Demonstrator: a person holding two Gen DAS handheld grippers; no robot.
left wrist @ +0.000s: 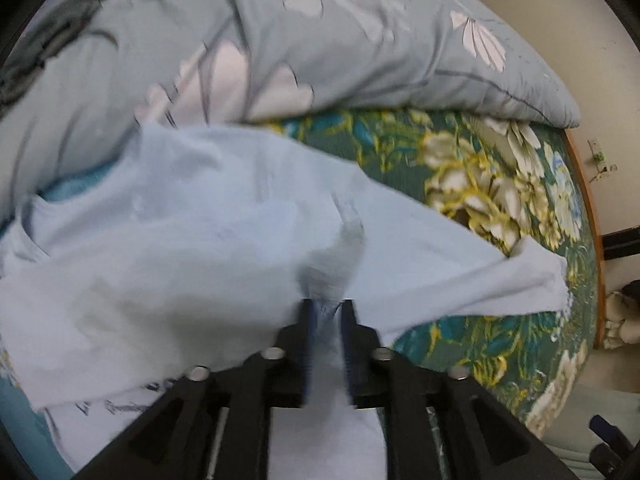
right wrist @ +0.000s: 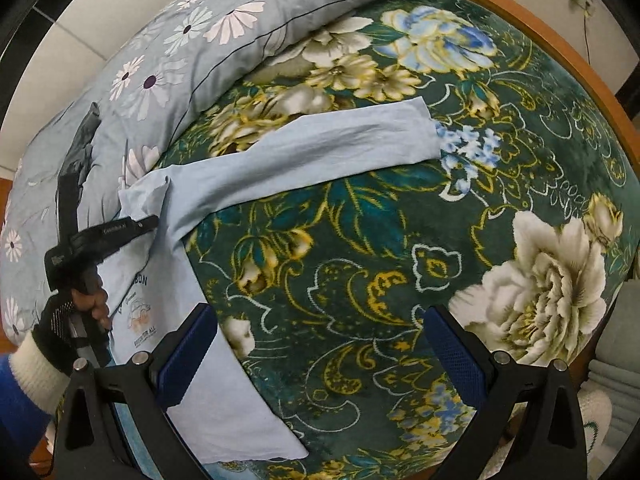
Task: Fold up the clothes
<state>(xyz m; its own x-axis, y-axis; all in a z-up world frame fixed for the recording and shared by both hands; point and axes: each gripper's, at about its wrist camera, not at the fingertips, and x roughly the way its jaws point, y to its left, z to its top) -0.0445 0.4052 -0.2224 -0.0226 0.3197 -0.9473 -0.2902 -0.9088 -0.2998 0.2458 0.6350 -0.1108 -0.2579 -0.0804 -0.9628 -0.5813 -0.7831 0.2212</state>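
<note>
A light blue long-sleeved shirt with a small chest print lies on the bed. One sleeve stretches out to the right across the bedspread. My left gripper points down at the shirt, its jaws a little apart with a ridge of blue cloth standing loosely between the pads. In the right wrist view that left gripper hangs over the shirt's shoulder, held by a gloved hand. My right gripper is wide open above the bedspread with nothing between its fingers, its left finger over the shirt's lower edge.
A dark green floral bedspread covers the bed. A grey-blue quilt with white flowers is bunched along the far side, right behind the shirt. The bed's wooden edge curves around the right side, with floor beyond.
</note>
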